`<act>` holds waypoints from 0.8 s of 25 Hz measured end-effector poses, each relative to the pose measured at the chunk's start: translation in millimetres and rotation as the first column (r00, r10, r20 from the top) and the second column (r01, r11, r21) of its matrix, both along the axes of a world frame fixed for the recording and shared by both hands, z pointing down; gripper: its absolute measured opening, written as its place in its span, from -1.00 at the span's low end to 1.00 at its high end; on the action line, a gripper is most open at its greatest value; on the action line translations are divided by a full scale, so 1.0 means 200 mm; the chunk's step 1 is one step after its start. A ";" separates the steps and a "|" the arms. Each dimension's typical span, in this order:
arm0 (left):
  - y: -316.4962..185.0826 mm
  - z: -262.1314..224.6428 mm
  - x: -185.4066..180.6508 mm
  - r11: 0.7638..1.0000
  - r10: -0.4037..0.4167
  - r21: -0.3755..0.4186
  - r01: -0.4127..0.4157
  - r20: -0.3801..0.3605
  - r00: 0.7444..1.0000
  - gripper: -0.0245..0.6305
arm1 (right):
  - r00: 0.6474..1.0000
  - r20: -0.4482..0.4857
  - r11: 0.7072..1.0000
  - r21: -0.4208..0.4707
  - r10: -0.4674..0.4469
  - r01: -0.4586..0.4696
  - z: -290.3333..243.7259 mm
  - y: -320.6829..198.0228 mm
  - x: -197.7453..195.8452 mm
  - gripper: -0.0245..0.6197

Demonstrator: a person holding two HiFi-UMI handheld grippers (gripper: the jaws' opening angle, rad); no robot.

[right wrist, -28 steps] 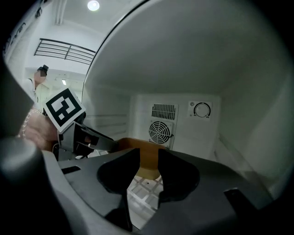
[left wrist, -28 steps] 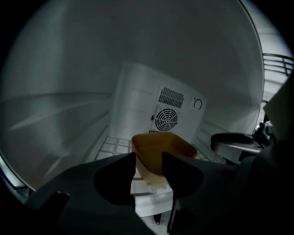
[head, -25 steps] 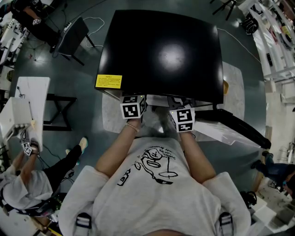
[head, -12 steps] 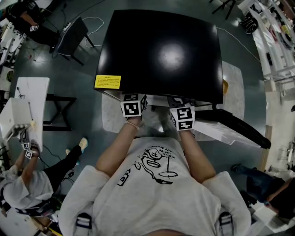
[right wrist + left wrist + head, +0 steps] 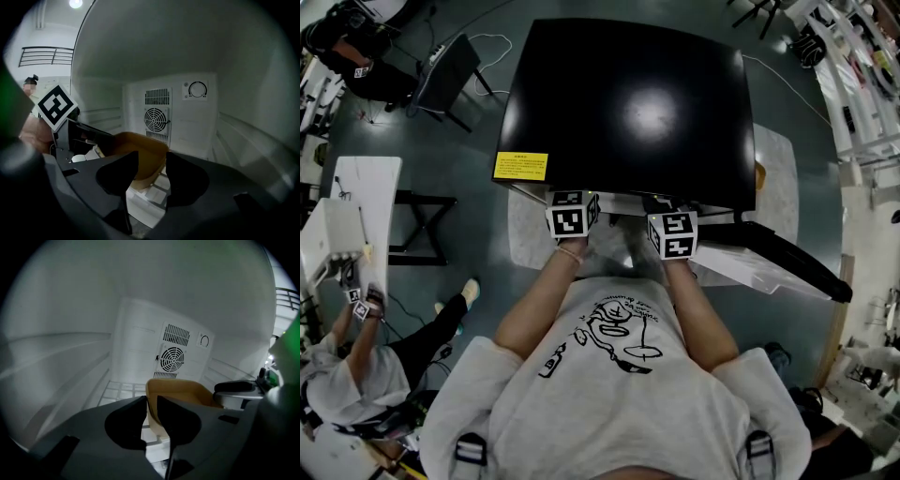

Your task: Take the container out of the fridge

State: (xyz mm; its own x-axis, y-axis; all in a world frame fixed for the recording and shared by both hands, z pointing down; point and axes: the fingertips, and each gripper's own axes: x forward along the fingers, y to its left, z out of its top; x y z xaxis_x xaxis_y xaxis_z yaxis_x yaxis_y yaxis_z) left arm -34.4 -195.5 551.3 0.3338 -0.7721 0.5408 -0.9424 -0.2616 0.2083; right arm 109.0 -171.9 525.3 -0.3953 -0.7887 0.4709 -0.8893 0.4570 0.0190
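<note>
Container (image 5: 178, 391), tan, on wire shelf (image 5: 118, 391) just before fridge fan (image 5: 172, 358). Left gripper (image 5: 151, 404) closing over one side wall, likely for the lift-out. Right gripper (image 5: 151, 164) opening, spread to straddle the other wall, nothing clamped.

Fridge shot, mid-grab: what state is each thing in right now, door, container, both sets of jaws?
Fridge door: swung open.
Container: upright, open-topped, on the wire shelf inside.
Left gripper: jaws closing, container's wall between them, not yet clamped.
Right gripper: jaws opening, wide apart around the container's rim, no grip.
</note>
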 end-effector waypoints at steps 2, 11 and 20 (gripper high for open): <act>0.00 0.00 0.00 1.000 0.002 0.002 -0.002 0.003 1.000 -0.69 | 1.000 0.005 1.000 -0.020 0.012 -0.012 0.02 0.00 0.01 -0.37; 0.01 0.00 0.00 1.000 0.002 0.010 -0.002 -0.002 1.000 -0.69 | 0.999 0.027 0.998 -0.068 0.021 -0.019 0.07 -0.01 0.00 -0.37; 0.03 -0.01 0.00 1.000 0.005 0.007 -0.004 -0.012 1.000 -0.70 | 0.998 0.050 0.996 -0.082 0.031 -0.026 0.09 -0.02 0.00 -0.37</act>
